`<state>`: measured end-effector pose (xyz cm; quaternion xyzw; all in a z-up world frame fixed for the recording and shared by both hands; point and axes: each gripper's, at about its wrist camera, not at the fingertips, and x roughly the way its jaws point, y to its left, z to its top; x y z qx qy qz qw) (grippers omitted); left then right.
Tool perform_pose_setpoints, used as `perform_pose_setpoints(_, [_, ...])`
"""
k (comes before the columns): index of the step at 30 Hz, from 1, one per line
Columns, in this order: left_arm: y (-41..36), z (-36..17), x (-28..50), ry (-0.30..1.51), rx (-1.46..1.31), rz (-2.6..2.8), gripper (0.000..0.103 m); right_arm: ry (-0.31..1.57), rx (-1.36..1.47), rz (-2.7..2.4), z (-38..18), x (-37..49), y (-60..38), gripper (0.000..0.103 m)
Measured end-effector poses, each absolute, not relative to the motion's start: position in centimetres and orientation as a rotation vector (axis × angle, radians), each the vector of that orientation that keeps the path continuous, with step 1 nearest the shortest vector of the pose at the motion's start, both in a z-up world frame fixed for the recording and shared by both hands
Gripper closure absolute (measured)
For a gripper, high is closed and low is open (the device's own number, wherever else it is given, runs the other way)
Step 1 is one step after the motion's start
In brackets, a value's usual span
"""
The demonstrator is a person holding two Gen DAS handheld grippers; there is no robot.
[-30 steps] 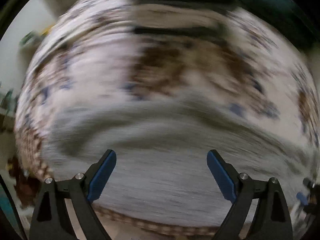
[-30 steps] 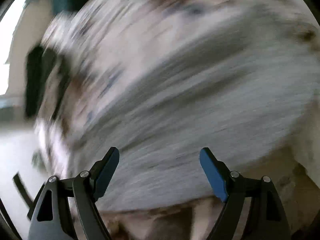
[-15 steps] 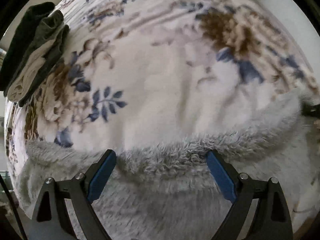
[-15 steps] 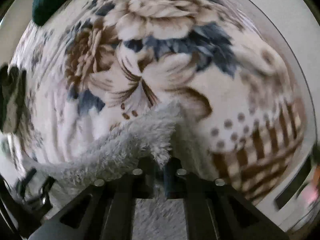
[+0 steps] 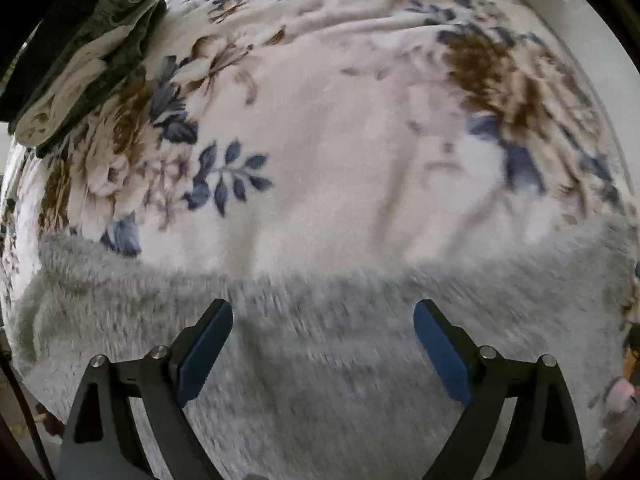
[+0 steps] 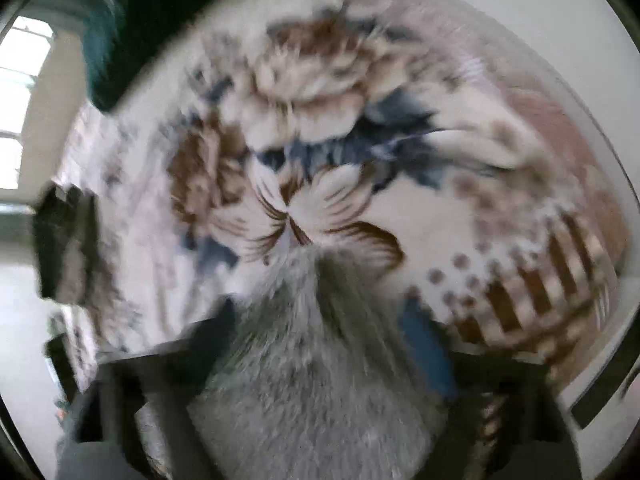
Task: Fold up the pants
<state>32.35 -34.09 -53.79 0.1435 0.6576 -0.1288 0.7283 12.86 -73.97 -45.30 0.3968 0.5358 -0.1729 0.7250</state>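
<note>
Fuzzy grey pants [image 5: 320, 360] spread on a flowered blanket [image 5: 340, 160], both tools over them.

At the far left a folded dark-and-cream pile of cloth [image 5: 80, 52] lies on the blanket, well apart from the pants. The pants are pale grey, long-piled and shaggy (almost like fake fur); their far edge runs left to right across the near half of the left wrist view. The left gripper [image 5: 323, 344] hangs over them with its blue pads [image 5: 204, 352] spread wide and nothing pinched between them. In the blurred right wrist view a narrow end of the pants [image 6: 312, 360] rises between the fingers of the right gripper [image 6: 320, 320], whose jaws are opening; the pads stand clear of the fabric. No writing or label is readable anywhere.
</note>
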Motion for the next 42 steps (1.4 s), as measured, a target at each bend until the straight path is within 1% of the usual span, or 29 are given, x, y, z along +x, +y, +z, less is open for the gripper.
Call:
perform_pose_setpoints(3, [-33.3,-52.9,30.1,1.477,0.295,-0.308,0.01,1.122,0.995,-0.432,-44.6,7.1,-73.0,0.011])
perform_pose_setpoints(7, [-33.2,-53.3,27.0,1.507,0.348,-0.337,0.01,1.057,1.2,-0.507,-46.7,-0.2,-71.1,0.011])
perform_pose_setpoints(10, [-33.8,-53.9,25.7,1.509,0.408,-0.359,0.01,0.964,1.31,-0.503,-48.6,-2.6,-70.4,0.013])
perform_pose_setpoints(11, [-34.2,-54.1,25.5,1.505,0.425,-0.366,0.01,0.945,1.319,-0.491,-49.1,-2.5,-70.3,0.018])
perform_pose_setpoints(12, [-34.5,-54.2,25.4,1.501,0.436,-0.371,0.01,0.945,1.307,-0.486,-49.5,-2.0,-70.3,0.026])
perform_pose_setpoints(13, [-35.0,-54.1,25.3,1.49,0.445,-0.38,0.01,0.962,1.28,-0.495,-49.9,-1.5,-70.3,0.065])
perform_pose_setpoints(14, [-35.5,-54.0,25.2,1.481,0.452,-0.386,0.01,1.007,1.239,-0.51,-50.4,-0.3,-70.1,0.093])
perform_pose_setpoints(15, [-36.0,-53.9,25.2,1.467,0.468,-0.392,0.01,1.053,1.197,-0.55,-50.5,0.2,-70.0,0.093])
perform_pose_setpoints(16, [-36.6,-53.7,25.2,1.458,0.473,-0.4,0.01,1.059,1.174,-0.588,-50.2,0.2,-69.9,0.094])
perform_pose_setpoints(20, [-38.4,-53.0,25.6,1.426,0.477,-0.429,0.01,1.0,1.122,-0.693,-47.6,-1.9,-70.0,0.094])
perform_pose_setpoints(22, [-39.2,-53.6,26.3,1.444,0.481,-0.427,0.01,1.039,1.169,-0.639,-49.1,-2.4,-70.0,0.093])
perform_pose_setpoints(23, [-39.2,-54.4,26.8,1.467,0.478,-0.426,0.01,1.073,1.219,-0.611,-50.7,-2.6,-69.9,0.086])
perform_pose_setpoints(24, [-39.2,-55.3,26.6,1.486,0.476,-0.422,0.01,1.086,1.28,-0.591,-52.0,-2.9,-69.9,0.082])
perform_pose_setpoints(25, [-39.3,-55.8,26.7,1.502,0.477,-0.417,0.01,1.082,1.343,-0.572,-52.8,-3.6,-69.9,0.076])
perform_pose_setpoints(26, [-39.2,-56.6,27.0,1.518,0.476,-0.412,0.01,1.053,1.369,-0.566,-52.9,-4.3,-70.0,0.068])
perform_pose_setpoints(27, [-39.4,-57.1,26.9,1.52,0.475,-0.408,0.01,0.999,1.38,-0.56,-52.5,-5.1,-70.0,0.063])
perform_pose_setpoints(29, [-39.1,-58.3,27.6,1.524,0.455,-0.404,0.01,0.942,1.374,-0.566,-51.9,-6.1,-69.6,0.031])
perform_pose_setpoints(30, [-38.9,-58.9,28.1,1.529,0.444,-0.404,0.01,0.921,1.381,-0.562,-51.9,-6.5,-69.4,0.028])
perform_pose_setpoints(32, [-38.6,-60.1,29.5,1.557,0.408,-0.409,0.004,0.88,1.435,-0.511,-52.9,-7.0,-68.7,0.028])
perform_pose_setpoints(34, [-38.5,-61.1,30.8,1.581,0.384,-0.414,0.001,0.836,1.49,-0.443,-54.2,-6.9,-68.3,0.028])
perform_pose_setpoints(38, [-38.7,-62.7,33.4,1.618,0.373,-0.405,0.0,0.797,1.527,-0.35,-56.0,-5.7,-67.7,0.028])
perform_pose_setpoints(42, [-39.2,-63.8,34.8,1.633,0.371,-0.383,0.0,0.805,1.55,-0.297,-58.2,-3.6,-67.6,0.027])
